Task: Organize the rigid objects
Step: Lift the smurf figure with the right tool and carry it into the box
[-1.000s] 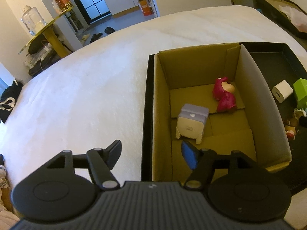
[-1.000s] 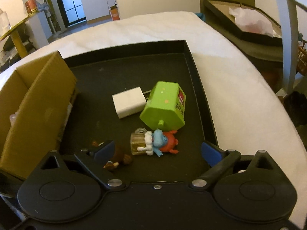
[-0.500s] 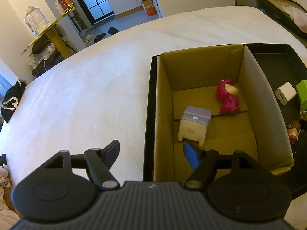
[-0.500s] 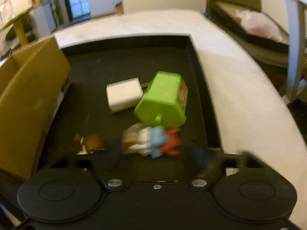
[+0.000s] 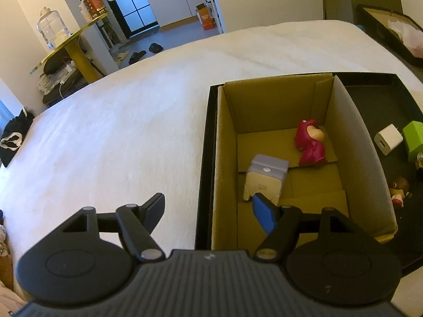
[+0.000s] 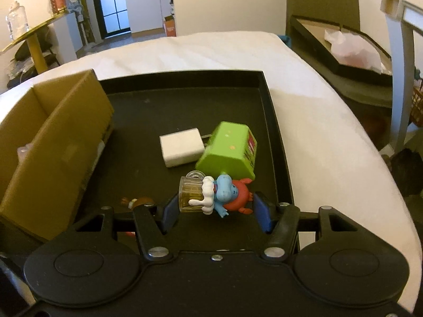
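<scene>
Right jaws (image 6: pixel 215 207) now narrowed around the blue figurine (image 6: pixel 220 192).

Between the spread fingers of the right gripper (image 6: pixel 215 208) lies a small blue-and-red toy figure with a white cap (image 6: pixel 224 194), on its side against a clear amber cube-shaped bottle (image 6: pixel 191 194). Just ahead of them a lime-green plastic box (image 6: pixel 228 154) is tipped over, touching a white square charger block (image 6: pixel 182 150) (prongs toward the box). Ahead of the left gripper (image 5: pixel 208 206), a pale lilac-topped boxy gadget (image 5: pixel 265 181) stands in the open brown cardboard box (image 5: pixel 277 100), a magenta bear figurine (image 5: pixel 310 142) lying beyond.
</scene>
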`<state>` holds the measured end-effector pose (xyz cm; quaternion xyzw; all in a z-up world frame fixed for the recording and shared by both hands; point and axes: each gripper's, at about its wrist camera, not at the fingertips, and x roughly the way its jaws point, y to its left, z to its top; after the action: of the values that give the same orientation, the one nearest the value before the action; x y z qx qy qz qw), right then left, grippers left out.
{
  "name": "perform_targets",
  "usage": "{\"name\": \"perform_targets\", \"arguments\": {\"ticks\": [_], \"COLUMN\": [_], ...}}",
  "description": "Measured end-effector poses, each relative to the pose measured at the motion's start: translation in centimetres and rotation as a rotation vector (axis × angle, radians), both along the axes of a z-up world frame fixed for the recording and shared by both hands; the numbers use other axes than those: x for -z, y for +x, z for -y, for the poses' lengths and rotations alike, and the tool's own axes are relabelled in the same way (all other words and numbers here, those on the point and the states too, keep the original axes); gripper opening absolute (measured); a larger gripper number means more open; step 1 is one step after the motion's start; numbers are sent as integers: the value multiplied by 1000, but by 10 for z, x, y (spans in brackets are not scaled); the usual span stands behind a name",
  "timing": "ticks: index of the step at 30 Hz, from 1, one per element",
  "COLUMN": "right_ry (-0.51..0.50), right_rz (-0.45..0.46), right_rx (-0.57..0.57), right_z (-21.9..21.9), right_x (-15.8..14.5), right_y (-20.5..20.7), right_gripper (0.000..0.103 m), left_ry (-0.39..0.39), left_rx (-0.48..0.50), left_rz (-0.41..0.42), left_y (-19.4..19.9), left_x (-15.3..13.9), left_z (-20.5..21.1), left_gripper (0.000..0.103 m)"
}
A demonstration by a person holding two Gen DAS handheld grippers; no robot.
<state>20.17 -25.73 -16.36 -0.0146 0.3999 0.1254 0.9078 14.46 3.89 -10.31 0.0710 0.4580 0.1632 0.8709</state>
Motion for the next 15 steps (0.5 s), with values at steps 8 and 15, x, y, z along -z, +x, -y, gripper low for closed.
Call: {"name": "perform_targets", "arguments": {"ticks": [8, 15], "right_ry": [-16, -27], "right_rz": [44, 77], "right_rx": [-27, -51], "right_z": [-15, -31], "right_x": [-24, -46], "right_y": [-2, -4], "right_gripper": [58, 58], "left_ry": [-26, -63], "left_rx": [17, 17], "left_rz": [11, 15], "left_y": [-2, -4], "left_x": [1, 1], "left_z": [-3, -8], "left_gripper": [72, 70]}}
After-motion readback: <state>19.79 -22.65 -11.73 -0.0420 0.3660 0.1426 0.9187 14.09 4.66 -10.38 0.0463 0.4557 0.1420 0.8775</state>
